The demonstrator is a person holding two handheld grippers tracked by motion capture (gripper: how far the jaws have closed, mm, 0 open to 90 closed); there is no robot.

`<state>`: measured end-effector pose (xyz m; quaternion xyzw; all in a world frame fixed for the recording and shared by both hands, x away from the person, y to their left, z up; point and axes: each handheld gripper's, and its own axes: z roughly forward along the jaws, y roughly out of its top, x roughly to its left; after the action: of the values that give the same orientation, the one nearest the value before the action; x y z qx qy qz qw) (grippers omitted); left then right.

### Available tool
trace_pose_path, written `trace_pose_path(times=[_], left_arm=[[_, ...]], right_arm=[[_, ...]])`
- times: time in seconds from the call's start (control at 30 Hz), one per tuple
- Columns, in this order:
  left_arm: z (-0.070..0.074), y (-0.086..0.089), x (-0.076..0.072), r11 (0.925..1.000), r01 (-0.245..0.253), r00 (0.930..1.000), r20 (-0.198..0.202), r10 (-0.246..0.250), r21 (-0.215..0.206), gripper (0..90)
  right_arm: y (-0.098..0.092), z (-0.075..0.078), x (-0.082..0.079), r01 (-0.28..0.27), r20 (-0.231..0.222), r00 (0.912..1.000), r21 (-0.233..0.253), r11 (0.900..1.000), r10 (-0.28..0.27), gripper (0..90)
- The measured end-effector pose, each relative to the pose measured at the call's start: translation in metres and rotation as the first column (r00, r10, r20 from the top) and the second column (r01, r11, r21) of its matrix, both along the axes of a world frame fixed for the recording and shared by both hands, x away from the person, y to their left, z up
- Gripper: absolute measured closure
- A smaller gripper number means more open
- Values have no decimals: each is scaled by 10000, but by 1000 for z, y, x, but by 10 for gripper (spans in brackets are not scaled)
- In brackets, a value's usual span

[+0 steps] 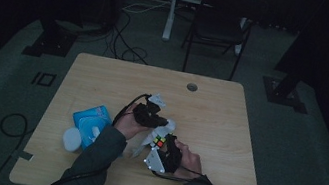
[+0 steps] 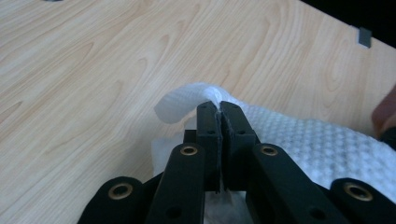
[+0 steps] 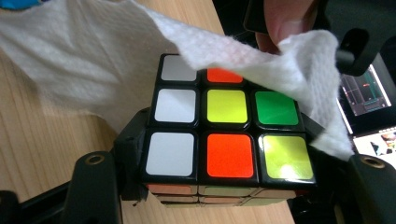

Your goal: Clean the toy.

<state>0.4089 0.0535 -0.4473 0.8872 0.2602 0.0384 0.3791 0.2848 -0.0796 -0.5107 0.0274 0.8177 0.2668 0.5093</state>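
Dark floor and a black chair [image 1: 219, 23] lie behind a pale wooden table [image 1: 104, 77]. Near the front of the table, the right gripper [image 1: 161, 150] is clamped on a puzzle cube [image 3: 224, 126] with white, orange, yellow and green squares, and holds it up off the wood. The left gripper [image 2: 218, 114] has its jaws pinched tight on a white wipe [image 2: 327, 140]. The wipe hangs over the top corner of the cube. A blue wipe pack [image 1: 92, 121] sits to the left, with a white lid [image 1: 72, 139] just beside it. The job now looks like wiping the cube clean. To do it well, the right gripper should keep the cube very still and not squeeze so hard that it twists. The left one should drag the wipe flat across each face, slow and gentle. If it pulls too fast, the wipe may slip out of the jaws or tear.
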Motion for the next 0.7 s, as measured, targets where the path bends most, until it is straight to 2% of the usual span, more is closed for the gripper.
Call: trace_pose_path(times=[0.17,0.43,0.6,0.7], left_arm=[[1,-4,4,9991,173,9998,-137,-168,389,880],[4,-15,1,9954,864,9959,-288,-852,405,881],[5,-16,5,9940,783,9968,-229,-767,766,880],[3,-14,8,9939,577,9982,-228,-558,943,880]], right_arm=[[2,-2,-1,20,214,9998,-275,9996,-14,339],[2,-3,-1,-38,187,9998,-304,9995,43,339],[1,-2,-1,-40,221,9997,-301,9995,46,339],[1,-2,-1,-30,263,9996,-334,9994,39,339]])
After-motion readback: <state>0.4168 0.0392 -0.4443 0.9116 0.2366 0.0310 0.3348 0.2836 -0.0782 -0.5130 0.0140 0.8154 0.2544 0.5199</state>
